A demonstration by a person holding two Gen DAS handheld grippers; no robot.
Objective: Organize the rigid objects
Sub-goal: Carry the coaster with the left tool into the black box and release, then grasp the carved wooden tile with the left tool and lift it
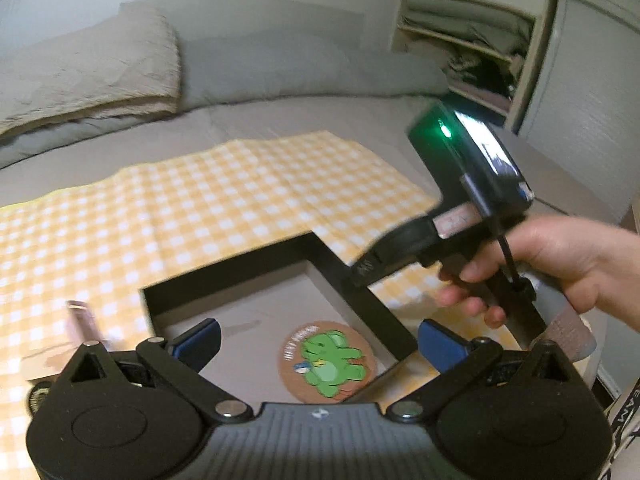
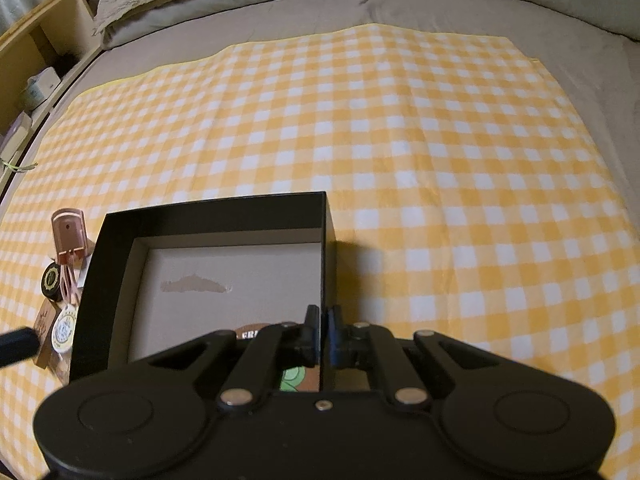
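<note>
A black open box (image 2: pixel 216 212) with a pale floor sits on a yellow checked cloth (image 2: pixel 400 140). A round brown coaster with a green frog (image 1: pixel 326 362) lies inside it. My right gripper (image 2: pixel 323 330) is shut on the box's right wall, one finger on each side; it also shows in the left wrist view (image 1: pixel 366 270). My left gripper (image 1: pixel 318 342) is open above the box's near part, blue pads apart, empty. Left of the box lie a rose-gold eyelash curler (image 2: pixel 69 236), a black round tin (image 2: pixel 52 280) and a white round piece (image 2: pixel 64 328).
The cloth lies on a grey bed (image 2: pixel 440 4) with a beige folded blanket (image 1: pixel 84 76) and pillows at the head. Wooden shelves (image 2: pixel 36 64) stand at the left. An open closet (image 1: pixel 468 48) stands at the far right.
</note>
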